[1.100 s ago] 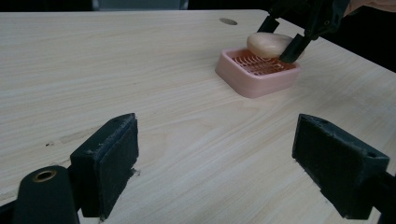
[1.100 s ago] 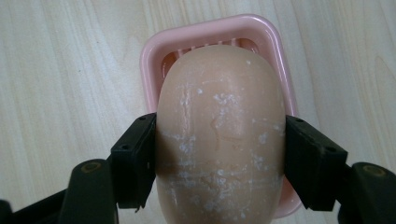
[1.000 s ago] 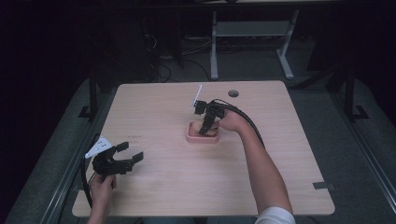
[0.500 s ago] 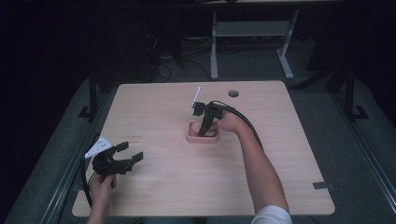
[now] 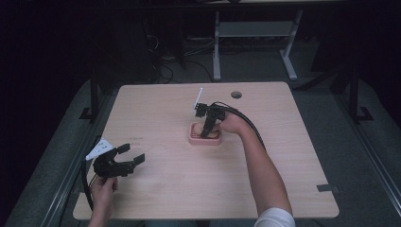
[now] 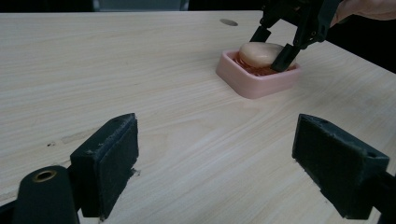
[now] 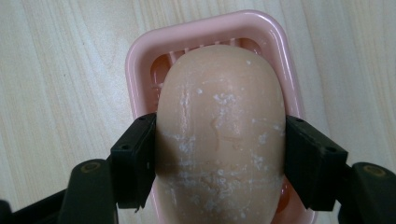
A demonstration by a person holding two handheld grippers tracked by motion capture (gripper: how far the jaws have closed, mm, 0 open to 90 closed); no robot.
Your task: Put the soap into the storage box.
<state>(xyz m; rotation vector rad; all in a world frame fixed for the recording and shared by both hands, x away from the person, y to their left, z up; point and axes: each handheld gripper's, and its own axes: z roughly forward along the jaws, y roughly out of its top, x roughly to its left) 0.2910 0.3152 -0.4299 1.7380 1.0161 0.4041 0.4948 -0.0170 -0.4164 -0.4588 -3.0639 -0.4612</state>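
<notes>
Jaws of the left hand-held gripper (image 5: 128,156) stood wide apart over the pale wooden worktop (image 5: 156,109), holding nothing. Well to its right and farther off, the right hand-held gripper (image 7: 219,158) pressed both pads against the sides of an oval, peach-coloured soap bar (image 7: 220,130), which lay in a pink rectangular plastic soap dish (image 6: 252,81) directly beneath it.

Black gripper (image 5: 207,126) with square foam-faced pads, trailing black cable; white sleeve (image 5: 275,218).
</notes>
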